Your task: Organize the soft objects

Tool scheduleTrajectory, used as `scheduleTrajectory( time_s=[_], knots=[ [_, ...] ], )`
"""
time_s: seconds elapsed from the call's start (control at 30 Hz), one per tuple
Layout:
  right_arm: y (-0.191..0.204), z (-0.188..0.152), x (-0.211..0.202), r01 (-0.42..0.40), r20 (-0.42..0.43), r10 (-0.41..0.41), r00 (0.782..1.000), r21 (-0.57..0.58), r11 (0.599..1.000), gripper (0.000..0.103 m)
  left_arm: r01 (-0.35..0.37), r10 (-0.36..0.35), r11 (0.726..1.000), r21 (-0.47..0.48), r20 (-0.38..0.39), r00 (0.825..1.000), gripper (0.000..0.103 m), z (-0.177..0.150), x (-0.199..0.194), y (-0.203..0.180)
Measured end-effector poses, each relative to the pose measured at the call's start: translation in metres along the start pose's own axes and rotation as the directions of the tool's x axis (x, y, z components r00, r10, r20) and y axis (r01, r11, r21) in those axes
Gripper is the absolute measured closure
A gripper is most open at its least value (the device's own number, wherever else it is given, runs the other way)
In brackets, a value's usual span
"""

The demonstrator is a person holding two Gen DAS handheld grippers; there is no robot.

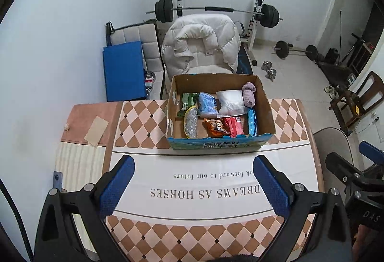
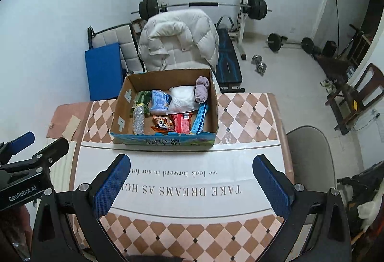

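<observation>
Both tools are released and carry nothing. The left tool (image 1: 193, 162) and right tool (image 2: 190, 161) hover side by side over the near part of the bench (image 1: 288, 118), jaws spread wide.

The box (image 1: 266, 106) stands on the bench straight ahead of both tools, at the far edge, well apart from the fingertips. Its long axis runs left to right, across the line of approach. It already holds the soft objects: a purple cloth (image 1: 249, 94) in the far right corner, a white pouch (image 1: 231, 100) beside it, a blue packet (image 1: 207, 104), a green packet (image 1: 188, 100), a silver sponge (image 1: 190, 124), an orange snack bag (image 1: 214, 127), a red pack (image 1: 234, 126) and a blue strip (image 1: 252, 121) against the right wall.

Reach judgement: in the left view the box sits centred; in the right view it sits left of centre. The cloth, pouch and strip appear nearer the right tool; the sponge and green packet nearer the left. Any pick calls for a forward move, then a descent over the near wall.
</observation>
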State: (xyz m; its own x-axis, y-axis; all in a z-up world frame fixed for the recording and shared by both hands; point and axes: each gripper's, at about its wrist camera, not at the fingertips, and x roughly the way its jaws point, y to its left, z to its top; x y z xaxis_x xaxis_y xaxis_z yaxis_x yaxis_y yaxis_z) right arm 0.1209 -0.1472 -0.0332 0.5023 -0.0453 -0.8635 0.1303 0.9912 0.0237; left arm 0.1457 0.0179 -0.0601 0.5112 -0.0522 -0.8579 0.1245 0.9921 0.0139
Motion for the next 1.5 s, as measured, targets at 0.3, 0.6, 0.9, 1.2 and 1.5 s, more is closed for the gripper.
scheduleTrajectory(
  time_s=[0.3,0.6,0.9,1.2,1.5],
  knots=[
    [0.009,-0.027,-0.061,0.044,0.078,-0.042,0.996,-0.030,0.999,0.000,-0.001,0.002,1.000,-0.030,0.053,0.999,0.002,-0.024,-0.044,0.005],
    [0.014,-0.044,-0.100,0.027,0.097,-0.022,0.995,-0.045,0.999,0.000,0.022,-0.020,0.999,-0.032,0.074,0.997,0.002,-0.035,-0.070,0.006],
    [0.011,-0.043,-0.112,0.074,0.137,-0.069,0.988,-0.033,0.997,0.000,0.030,-0.026,0.999,-0.043,0.082,0.996,0.002,-0.037,-0.071,0.007],
    [0.007,-0.027,-0.084,0.118,0.137,-0.115,0.984,-0.011,0.993,0.000,-0.006,0.011,0.999,-0.049,0.099,0.995,0.000,-0.021,-0.052,0.004],
    [0.000,-0.012,-0.071,0.165,0.156,-0.165,0.974,0.008,0.986,0.000,-0.040,0.045,0.998,-0.050,0.091,0.995,0.000,-0.010,-0.036,0.003]
  ],
)
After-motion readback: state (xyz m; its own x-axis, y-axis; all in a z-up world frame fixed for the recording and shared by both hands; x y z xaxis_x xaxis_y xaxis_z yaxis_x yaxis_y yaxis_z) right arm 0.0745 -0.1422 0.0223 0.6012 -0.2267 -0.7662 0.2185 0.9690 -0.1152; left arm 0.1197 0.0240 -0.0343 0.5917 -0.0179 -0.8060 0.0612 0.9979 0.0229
